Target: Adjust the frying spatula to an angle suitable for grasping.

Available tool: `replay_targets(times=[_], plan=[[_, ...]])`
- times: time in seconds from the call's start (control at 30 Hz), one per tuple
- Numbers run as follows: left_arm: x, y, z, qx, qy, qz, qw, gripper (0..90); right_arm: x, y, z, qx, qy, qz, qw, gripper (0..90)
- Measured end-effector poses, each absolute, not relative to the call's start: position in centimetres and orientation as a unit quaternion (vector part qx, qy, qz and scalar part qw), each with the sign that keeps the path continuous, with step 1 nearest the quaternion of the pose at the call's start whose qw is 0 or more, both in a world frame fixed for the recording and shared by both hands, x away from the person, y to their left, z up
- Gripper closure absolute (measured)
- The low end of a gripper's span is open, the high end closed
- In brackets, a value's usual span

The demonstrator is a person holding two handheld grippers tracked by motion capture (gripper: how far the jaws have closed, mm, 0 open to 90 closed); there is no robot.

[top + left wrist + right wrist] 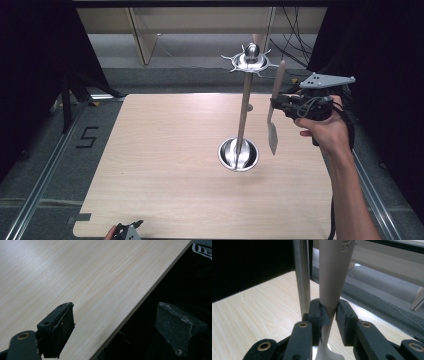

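In the high view, you are holding the right gripper (278,103) just to the right of the utensil stand (244,112), its jaws clamping a spatula (274,107) partway along the handle. The spatula is hanging nearly upright in the air, pale beige handle at the top and narrow silvery blade pointing down, its tip ending just right of the stand's round steel base (239,154). The stand's pole is rising from that base to a hooked metal crown (250,60) with a ball on top. The stand is sitting right of centre on the light wooden table (165,165). Your left gripper (129,230) is waiting far from the stand, at the table's near edge.

In the left gripper view, its two black pads (58,327) are standing well apart with nothing between them, one over the wood, the other past the table's edge (140,305).

In the right gripper view, the pads (315,315) are pressing on both sides of the spatula's handle (334,272), smooth and beige with raised lettering near the top, narrowing below the pads. The stand's shiny steel pole (302,275) is rising just beside it, to its left.
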State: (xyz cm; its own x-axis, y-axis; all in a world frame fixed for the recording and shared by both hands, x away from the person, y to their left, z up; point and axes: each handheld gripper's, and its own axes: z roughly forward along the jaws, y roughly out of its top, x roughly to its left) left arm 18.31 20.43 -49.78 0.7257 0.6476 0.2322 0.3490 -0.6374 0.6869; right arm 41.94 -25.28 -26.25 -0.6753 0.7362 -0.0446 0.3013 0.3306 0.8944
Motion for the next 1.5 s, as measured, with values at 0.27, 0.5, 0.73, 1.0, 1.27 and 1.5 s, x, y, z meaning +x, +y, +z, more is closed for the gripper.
replay_targets(times=[0.27,0.5,0.73,1.0,1.27,1.5], plan=[[18.3,20.4,-49.8,0.874,0.285,0.237,0.315,14.8,42.3,-24.6,-26.3,0.329,0.790,0.465,0.228,75.5],[18.3,20.4,-49.8,0.869,0.290,0.237,0.322,14.8,42.5,-24.2,-26.5,0.324,0.794,0.463,0.225,75.4],[18.3,20.4,-49.8,0.869,0.290,0.237,0.322,14.9,42.6,-24.2,-26.8,0.325,0.786,0.475,0.223,75.3],[18.3,20.4,-49.8,0.870,0.290,0.237,0.321,14.8,42.1,-24.4,-27.2,0.341,0.770,0.500,0.202,65.8],[18.3,20.4,-49.8,0.871,0.287,0.241,0.316,14.8,41.1,-25.4,-28.3,0.343,0.762,0.513,0.196,50.7],[18.2,20.3,-49.9,0.866,0.293,0.240,0.325,14.9,39.6,-26.1,-30.0,0.347,0.761,0.505,0.214,45.1]])
